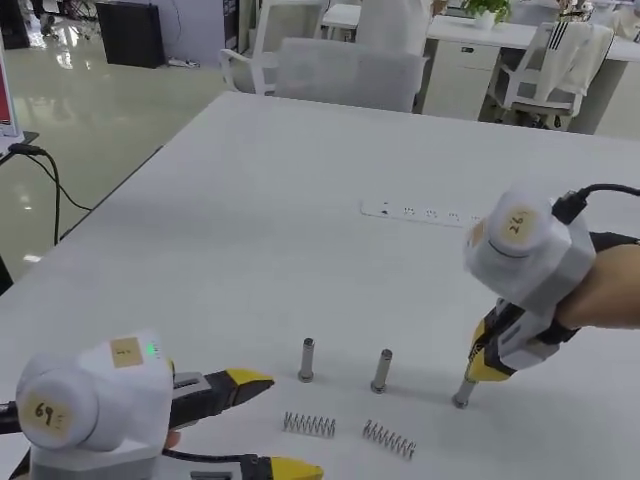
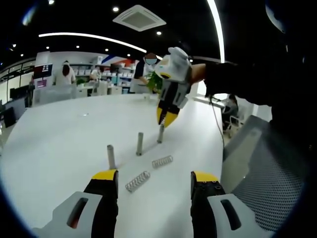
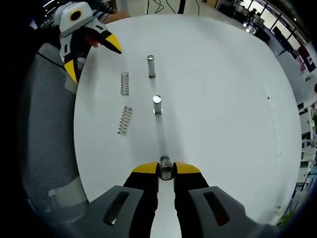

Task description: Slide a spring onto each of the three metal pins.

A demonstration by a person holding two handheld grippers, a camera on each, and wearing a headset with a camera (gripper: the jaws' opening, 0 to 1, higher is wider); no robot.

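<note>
- The right gripper (image 1: 478, 372) hangs tips-down over the right-hand pin (image 1: 462, 394), close to the near edge of the surface (image 1: 300, 200).
- Its fingers (image 3: 146, 171) are almost closed, pinching a held spring (image 3: 166, 168) upright between the yellow tips.
- I cannot tell whether the held spring already touches the top of the right-hand pin.
- The left-hand pin (image 1: 306, 360) and the middle pin (image 1: 381, 370) stand upright and bare. They form a row with the right-hand pin along the near edge.
- The left loose spring (image 1: 308, 424) and the right loose spring (image 1: 389, 439) lie flat between that row and the near edge, apart from each other.
- The left gripper (image 2: 154, 175) sits low at the near edge. Its fingers (image 2: 105, 176) are spread wide and hold nothing.
- The left loose spring lies just ahead of the gap between them.
- A power strip (image 1: 420, 212) lies well beyond the pins, toward the far edge.
</note>
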